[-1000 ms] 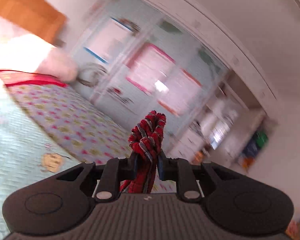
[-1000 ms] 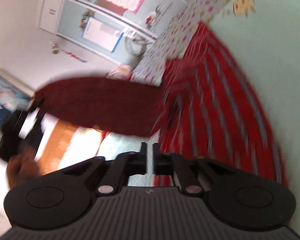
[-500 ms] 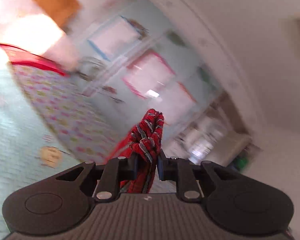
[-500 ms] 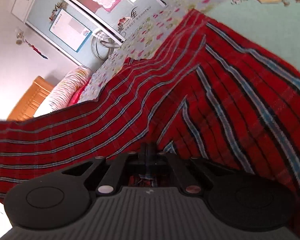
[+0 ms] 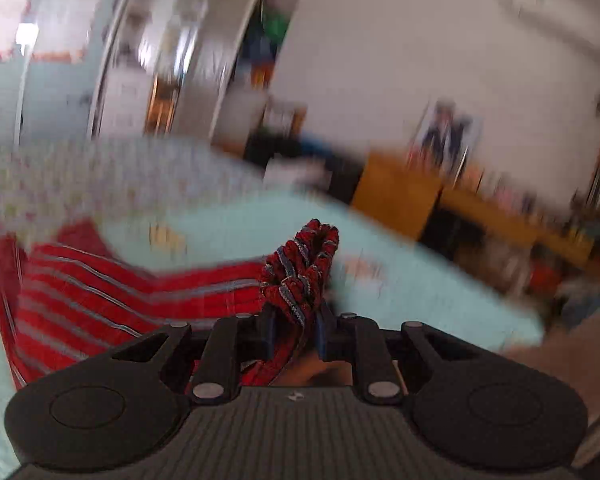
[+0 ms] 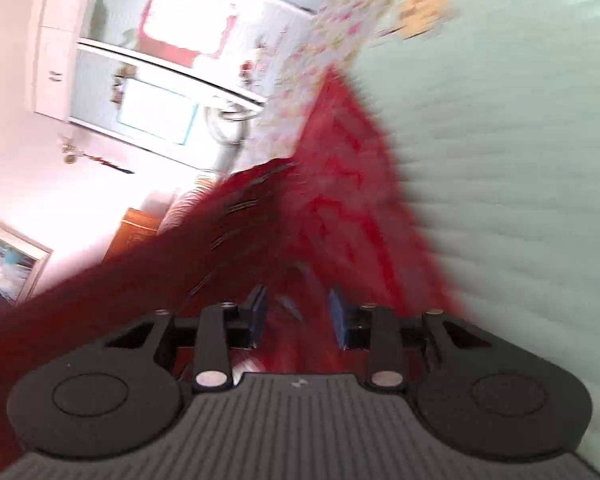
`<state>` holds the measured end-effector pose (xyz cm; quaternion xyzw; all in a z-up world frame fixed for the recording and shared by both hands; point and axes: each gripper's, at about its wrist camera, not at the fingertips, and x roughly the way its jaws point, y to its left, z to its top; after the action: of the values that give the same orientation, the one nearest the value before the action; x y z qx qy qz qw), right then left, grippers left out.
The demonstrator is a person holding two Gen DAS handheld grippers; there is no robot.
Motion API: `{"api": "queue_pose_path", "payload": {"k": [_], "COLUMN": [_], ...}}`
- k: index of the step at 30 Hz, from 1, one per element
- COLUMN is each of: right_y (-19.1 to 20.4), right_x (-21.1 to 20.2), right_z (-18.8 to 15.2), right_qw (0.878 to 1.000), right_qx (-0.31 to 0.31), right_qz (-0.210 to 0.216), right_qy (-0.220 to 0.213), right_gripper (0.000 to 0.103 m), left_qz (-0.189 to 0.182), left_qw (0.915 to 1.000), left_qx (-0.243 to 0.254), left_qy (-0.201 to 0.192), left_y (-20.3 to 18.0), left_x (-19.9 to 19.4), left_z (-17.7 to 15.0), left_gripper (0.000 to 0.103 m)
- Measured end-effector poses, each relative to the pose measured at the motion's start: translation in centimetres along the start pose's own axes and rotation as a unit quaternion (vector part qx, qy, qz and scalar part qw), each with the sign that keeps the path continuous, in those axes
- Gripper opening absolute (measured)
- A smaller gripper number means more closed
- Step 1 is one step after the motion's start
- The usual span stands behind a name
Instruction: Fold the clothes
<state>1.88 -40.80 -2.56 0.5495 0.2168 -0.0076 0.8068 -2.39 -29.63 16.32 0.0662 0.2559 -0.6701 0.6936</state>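
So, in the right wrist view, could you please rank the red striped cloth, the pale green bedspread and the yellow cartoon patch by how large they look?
1-2. Red striped cloth and pale green bedspread: similar areas, and the cloth lies nearer the camera, so unranked.
3. Yellow cartoon patch: plainly smallest.

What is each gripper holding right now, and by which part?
The left gripper pinches a bunched edge of the red striped cloth. The right gripper holds nothing: its jaws have just been opening, cloth loose between them.

Home bedroom: bed [image 6: 520,160] w/ pale green quilted cover and floral sheet [image 5: 80,184] along its far edge, white wardrobe [image 6: 112,80] w/ sliding panels, wooden headboard [image 6: 136,228], framed pic [image 6: 8,264] on wall, cluttered wooden desk [image 5: 480,216].
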Motion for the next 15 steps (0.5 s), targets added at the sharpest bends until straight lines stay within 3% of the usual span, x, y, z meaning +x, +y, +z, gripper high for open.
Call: {"api": "queue_pose_path", "payload": {"k": [3, 6, 11, 15], "right_y": [-2.4, -3.7, -4.3, -3.9], "right_x": [-5.3, -8.5, -9.9, -10.6], "right_z": [-2.1, -4.4, -5.8, -5.8], "right_qw": [1.0, 0.998, 0.994, 0.987], "right_qx": [0.024, 0.061, 0.1, 0.136], "right_qz": [-0.011, 0.015, 0.051, 0.082], "right_qy": [0.001, -0.003, -0.005, -0.012], "right_gripper": [0.04, 0.043, 0.056, 0.059], "left_qz": [0.011, 0.021, 0.05, 0.06], "left_qw": [0.9988, 0.9974, 0.9973, 0.997], "left_qx": [0.009, 0.031, 0.018, 0.021], "left_qy": [0.046, 0.062, 0.05, 0.045], "left_y": [-0.3, -1.2, -1.8, -2.2], "left_x": [3.4, 4.8, 4.4, 4.3], "left_z": [-2.4, -3.5, -4.0, -4.3], "left_gripper": [0.019, 0.019, 0.019, 0.019]}}
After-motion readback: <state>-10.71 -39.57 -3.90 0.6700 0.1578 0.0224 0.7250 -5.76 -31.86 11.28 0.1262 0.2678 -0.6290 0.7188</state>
